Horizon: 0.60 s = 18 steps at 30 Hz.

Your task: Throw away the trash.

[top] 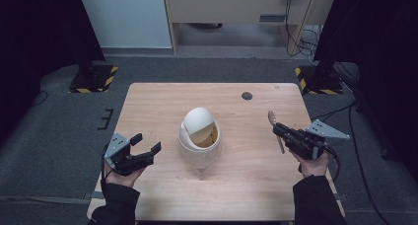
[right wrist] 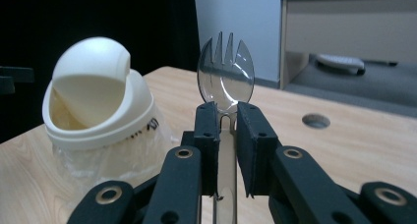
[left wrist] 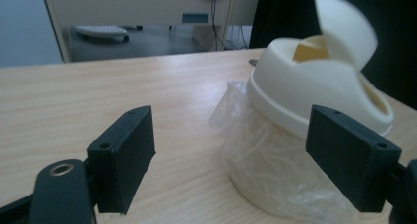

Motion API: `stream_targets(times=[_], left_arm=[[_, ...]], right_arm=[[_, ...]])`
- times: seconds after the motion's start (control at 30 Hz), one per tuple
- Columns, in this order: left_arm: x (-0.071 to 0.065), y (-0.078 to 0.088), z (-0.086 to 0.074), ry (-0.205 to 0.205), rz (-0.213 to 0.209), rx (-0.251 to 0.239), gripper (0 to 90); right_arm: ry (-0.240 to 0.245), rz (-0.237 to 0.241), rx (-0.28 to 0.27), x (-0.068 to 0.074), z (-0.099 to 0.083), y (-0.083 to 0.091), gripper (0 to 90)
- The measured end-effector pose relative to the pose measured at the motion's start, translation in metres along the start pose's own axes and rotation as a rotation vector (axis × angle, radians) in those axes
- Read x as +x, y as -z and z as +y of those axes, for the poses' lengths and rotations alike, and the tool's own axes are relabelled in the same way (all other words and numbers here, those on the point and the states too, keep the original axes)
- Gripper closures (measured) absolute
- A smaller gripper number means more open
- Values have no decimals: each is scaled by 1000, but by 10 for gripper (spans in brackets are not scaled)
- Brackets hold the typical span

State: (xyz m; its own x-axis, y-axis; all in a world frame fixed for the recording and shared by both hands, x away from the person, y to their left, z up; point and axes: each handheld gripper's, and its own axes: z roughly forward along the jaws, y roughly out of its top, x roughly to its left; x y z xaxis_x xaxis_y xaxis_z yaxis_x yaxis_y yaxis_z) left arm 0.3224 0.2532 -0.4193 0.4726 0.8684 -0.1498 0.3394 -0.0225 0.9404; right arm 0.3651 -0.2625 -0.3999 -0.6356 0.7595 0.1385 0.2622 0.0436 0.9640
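Observation:
A small cream bin (top: 199,136) with a tilted swing lid and a clear plastic liner stands at the middle of the wooden table (top: 157,101). My right gripper (top: 277,130) is to its right, shut on the handle of a clear plastic spork (right wrist: 225,71) whose tined head (top: 271,117) sticks out past the jaws. My left gripper (top: 146,142) hovers at the bin's left with its jaws wide apart and nothing between them. In the left gripper view the bin (left wrist: 314,91) sits just beyond the right pad (left wrist: 346,157).
A round cable hole (top: 247,95) lies near the table's far edge. Dark floor surrounds the table, with black stands on yellow-striped bases (top: 93,77) at both far corners and a pale desk (top: 236,8) behind.

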Motion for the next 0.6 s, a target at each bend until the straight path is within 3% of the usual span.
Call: stream_targets(times=[0.37, 0.6], left_arm=[[-23, -4, 30, -22, -49, -70, 181], [-50, -11, 49, -35, -114, -117, 183]], right_arm=[[29, 53, -71, 13, 24, -6, 796], [56, 93, -91, 27, 28, -7, 796]])
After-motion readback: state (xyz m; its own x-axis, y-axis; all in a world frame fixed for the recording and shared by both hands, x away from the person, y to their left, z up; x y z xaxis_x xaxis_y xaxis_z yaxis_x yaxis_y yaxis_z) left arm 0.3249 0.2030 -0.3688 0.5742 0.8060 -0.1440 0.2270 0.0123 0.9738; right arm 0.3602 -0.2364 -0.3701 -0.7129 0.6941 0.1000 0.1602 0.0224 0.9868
